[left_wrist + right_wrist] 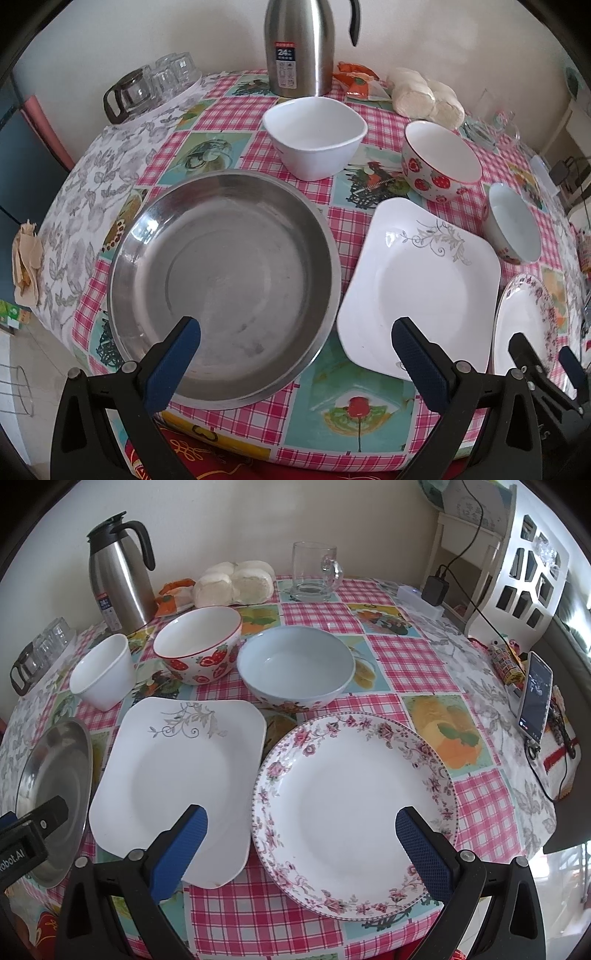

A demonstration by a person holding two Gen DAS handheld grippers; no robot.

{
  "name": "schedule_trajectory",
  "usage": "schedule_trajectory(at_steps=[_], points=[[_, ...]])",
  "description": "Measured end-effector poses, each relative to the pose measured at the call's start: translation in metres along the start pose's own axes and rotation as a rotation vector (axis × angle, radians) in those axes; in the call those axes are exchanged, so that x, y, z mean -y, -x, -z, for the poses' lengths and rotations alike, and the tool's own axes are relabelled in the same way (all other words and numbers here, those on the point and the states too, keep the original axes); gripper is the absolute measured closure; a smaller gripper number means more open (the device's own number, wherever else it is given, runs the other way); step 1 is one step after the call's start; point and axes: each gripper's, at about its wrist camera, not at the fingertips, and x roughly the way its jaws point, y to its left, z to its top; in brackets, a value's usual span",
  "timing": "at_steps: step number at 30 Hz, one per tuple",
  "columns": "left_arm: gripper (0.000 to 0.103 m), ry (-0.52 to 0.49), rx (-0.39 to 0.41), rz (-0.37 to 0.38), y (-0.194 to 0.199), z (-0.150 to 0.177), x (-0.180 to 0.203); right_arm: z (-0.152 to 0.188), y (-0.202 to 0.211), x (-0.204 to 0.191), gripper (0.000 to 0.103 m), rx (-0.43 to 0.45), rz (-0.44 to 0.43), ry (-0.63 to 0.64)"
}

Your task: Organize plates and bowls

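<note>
**Left wrist view: tongs wide above the dishes**

Left wrist view: left tongs (295, 354) spread wide and gripping nothing, one blue pad over the steel plate (225, 284), the other over the square white plate (424, 288) at 3 o'clock of it. Beyond, at 12 o'clock: square white bowl (314, 136), then strawberry bowl (439, 162) and pale blue bowl (513, 221) running toward 2 o'clock. Steel thermos (299, 48) at the far edge of the checked surface (229, 114); glass cups (162, 77) at 10 o'clock.

Right wrist view: right tongs (301, 840) likewise wide and empty, poised over the floral plate (354, 812). Square white plate just beside it at 9 o'clock, their rims close; touching or not, cannot tell. Pale blue bowl at 12 o'clock of the floral plate. Glass mug (314, 572) and bread rolls (236, 581) along the far edge; phone (535, 698) propped at 3 o'clock.
</note>
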Motion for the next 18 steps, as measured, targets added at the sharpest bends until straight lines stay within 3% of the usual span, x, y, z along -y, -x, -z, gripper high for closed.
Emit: schedule_trajectory(at_steps=[5,13,18], points=[[0.0,0.07,0.027,-0.001,-0.001,-0.005,-0.033,-0.003,0.003,-0.019,0.0,0.023,-0.033,0.042],[0.0,0.243,0.124,-0.022,-0.001,-0.004,-0.118,-0.01,0.001,-0.062,0.0,0.052,-0.143,0.078],[0.0,0.322,0.194,0.02,-0.003,0.002,-0.157,-0.013,-0.005,-0.091,0.0,0.059,-0.214,0.114]])
